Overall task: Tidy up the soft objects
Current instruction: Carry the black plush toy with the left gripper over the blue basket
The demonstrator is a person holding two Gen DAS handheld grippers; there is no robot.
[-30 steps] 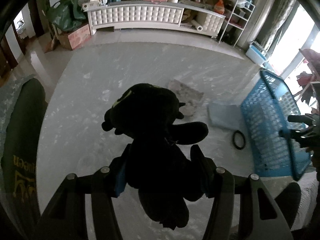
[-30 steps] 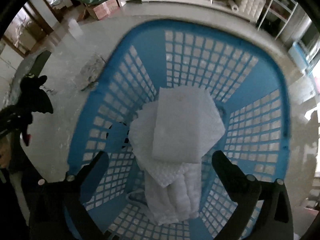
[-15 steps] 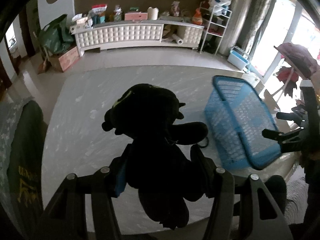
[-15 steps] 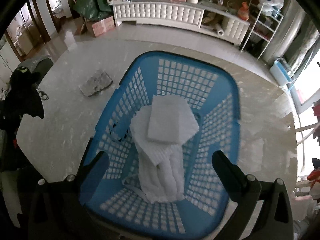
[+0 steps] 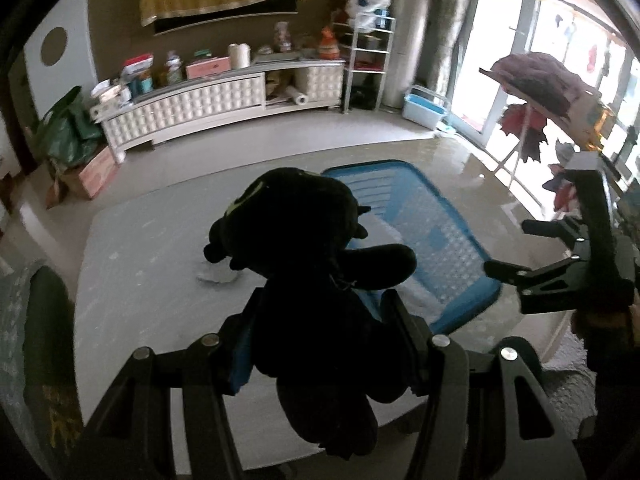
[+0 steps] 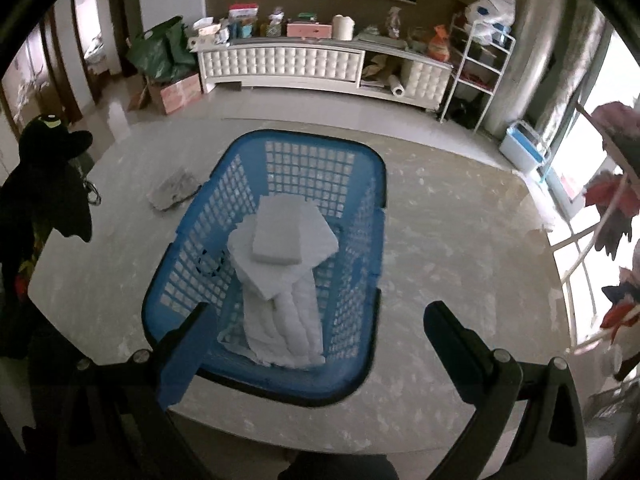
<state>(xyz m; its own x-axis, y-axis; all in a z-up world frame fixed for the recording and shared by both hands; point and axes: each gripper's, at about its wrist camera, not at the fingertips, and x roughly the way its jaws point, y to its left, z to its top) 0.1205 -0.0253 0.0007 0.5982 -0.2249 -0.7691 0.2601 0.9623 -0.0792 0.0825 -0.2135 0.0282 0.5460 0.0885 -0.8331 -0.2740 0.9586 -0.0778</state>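
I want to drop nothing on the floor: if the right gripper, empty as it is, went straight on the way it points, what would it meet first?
Most likely the white folded cloths in the blue basket, which lie between the right gripper's open fingers in its view. Depth is hard to judge here.

Open top of the blue basket, white folded cloths filling its middle, bare tabletop alongside.

The basket sits on the desk ahead of the right jaws, folded cloths inside it, a rag on the desk to its left.
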